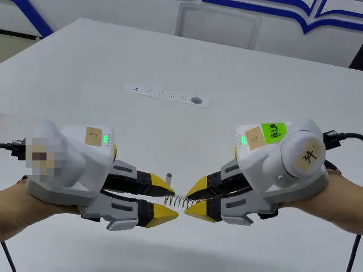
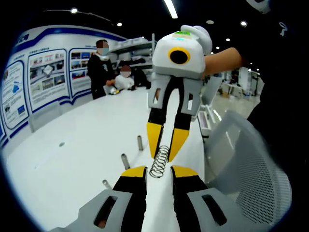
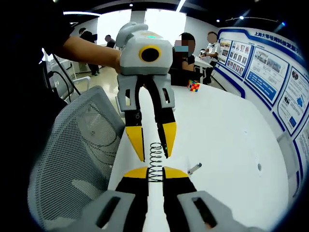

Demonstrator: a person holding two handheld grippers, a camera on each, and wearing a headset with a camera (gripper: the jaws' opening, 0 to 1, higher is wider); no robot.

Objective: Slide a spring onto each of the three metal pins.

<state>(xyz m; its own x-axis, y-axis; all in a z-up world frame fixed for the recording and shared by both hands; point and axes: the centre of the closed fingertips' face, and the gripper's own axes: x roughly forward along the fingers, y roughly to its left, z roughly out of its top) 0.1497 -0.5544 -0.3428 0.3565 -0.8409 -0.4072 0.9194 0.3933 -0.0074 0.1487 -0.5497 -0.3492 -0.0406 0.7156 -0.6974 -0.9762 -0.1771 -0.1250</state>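
Note:
A small metal spring [image 1: 179, 200] hangs level in the air between the two grippers' yellow tips. My right gripper [image 1: 188, 204] is shut on one end of the spring [image 3: 154, 166]. My left gripper [image 1: 173, 200] stands open around the other end, its jaws a little wider than the spring [image 2: 159, 162]. Three bare metal pins stand in a row on the white table: far pin [image 2: 140, 142], middle pin [image 2: 125, 161], near pin [image 2: 106, 184]. One pin [image 1: 168, 178] rises just behind the spring. A pin [image 3: 194, 168] also lies to the right of my right jaws.
A white power strip [image 1: 166, 94] lies mid-table. A chair [image 1: 218, 22] stands at the far edge and a grey mesh chair [image 3: 82, 145] beside the near edge. A colour cube [image 3: 193, 86] sits on the table. People stand beyond [image 2: 101, 67].

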